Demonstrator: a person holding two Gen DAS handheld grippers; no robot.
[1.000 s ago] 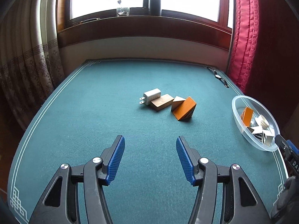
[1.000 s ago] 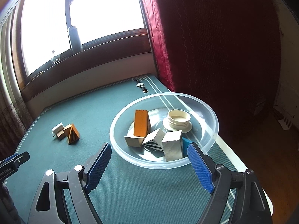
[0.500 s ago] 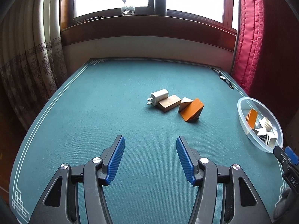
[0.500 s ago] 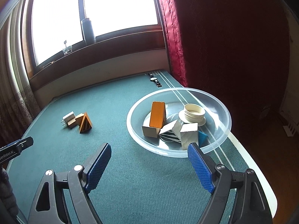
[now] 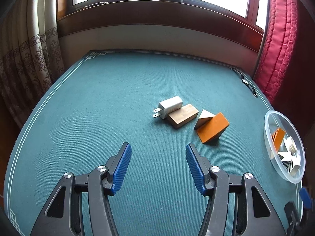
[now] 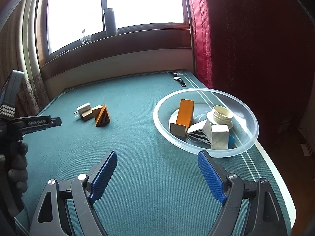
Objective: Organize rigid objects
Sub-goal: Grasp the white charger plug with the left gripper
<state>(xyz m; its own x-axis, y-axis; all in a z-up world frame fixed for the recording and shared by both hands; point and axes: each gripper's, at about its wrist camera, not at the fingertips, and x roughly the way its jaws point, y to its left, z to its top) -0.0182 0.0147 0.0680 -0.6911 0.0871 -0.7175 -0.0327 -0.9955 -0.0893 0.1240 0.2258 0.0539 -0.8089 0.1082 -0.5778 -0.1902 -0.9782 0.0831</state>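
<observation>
A white plug charger [image 5: 170,107], a wooden block [image 5: 183,115] and an orange wedge [image 5: 212,127] with a pale triangular piece [image 5: 204,116] behind it lie together on the green table. My left gripper [image 5: 157,167] is open and empty, hovering short of them. A clear bowl [image 6: 246,137] holds an orange block [image 6: 185,114], a striped wedge [image 6: 199,132], a white cube [image 6: 219,136] and a cream lid [image 6: 222,114]. My right gripper [image 6: 157,174] is open and empty, just in front of the bowl's left side. The charger group also shows in the right wrist view [image 6: 92,112].
A wristwatch [image 6: 178,79] lies at the table's far right corner. A red curtain [image 6: 200,31] hangs to the right, a patterned curtain [image 5: 29,63] to the left. A dark flask [image 6: 109,20] and a small glass [image 6: 86,38] stand on the windowsill. The bowl sits near the table's right edge [image 5: 283,169].
Both grippers stayed open. The left gripper drew nearer to the charger and blocks. The right gripper pulled back and swung left, so the bowl shifted right in its view.
</observation>
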